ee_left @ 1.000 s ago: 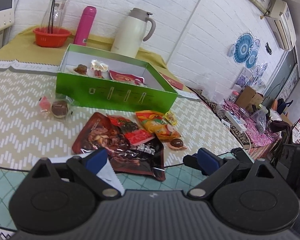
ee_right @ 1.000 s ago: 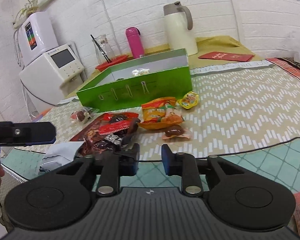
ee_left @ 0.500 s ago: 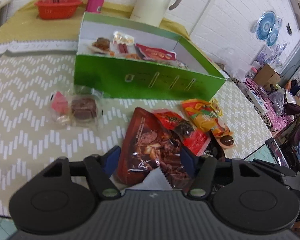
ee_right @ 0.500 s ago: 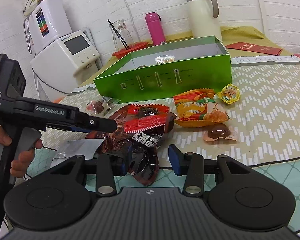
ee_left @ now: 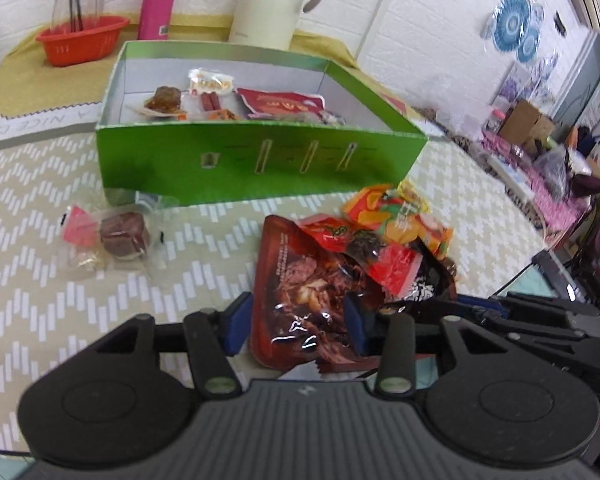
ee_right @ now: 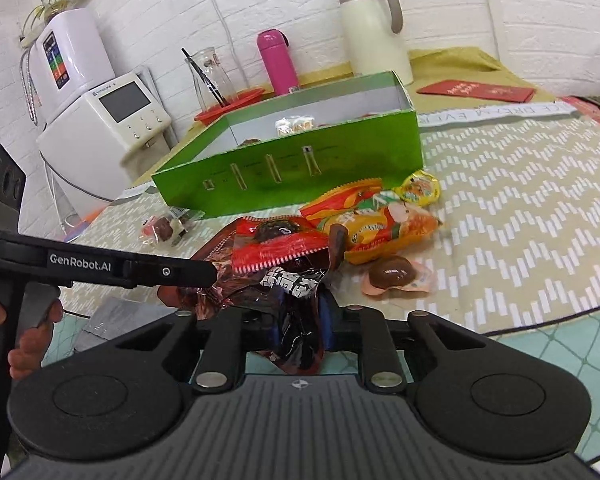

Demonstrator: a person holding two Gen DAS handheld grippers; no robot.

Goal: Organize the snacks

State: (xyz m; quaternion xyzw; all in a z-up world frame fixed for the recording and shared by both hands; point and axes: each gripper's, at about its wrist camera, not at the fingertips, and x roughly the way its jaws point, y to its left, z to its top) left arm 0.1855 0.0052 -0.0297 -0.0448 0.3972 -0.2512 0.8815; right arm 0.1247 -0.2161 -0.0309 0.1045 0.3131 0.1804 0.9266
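A green box holds several snacks at the table's middle. In front of it lies a pile: an orange pouch, a red pouch, a brown meat pouch and a black pouch. My left gripper is closing, its pads against the brown pouch's sides. My right gripper is closing too, with the crumpled black pouch pinched between its pads. A wrapped brown cube lies to the left. A wrapped brown sweet and a small yellow packet lie to the right.
Behind the box stand a cream jug, a pink bottle and a red basket. A white appliance is at the far left, a red envelope far right. A hand holds the left gripper's handle.
The left gripper came forward and down over the brown pouch and narrowed its jaws around it. The right gripper's jaws narrowed onto the black pouch, which crumpled.
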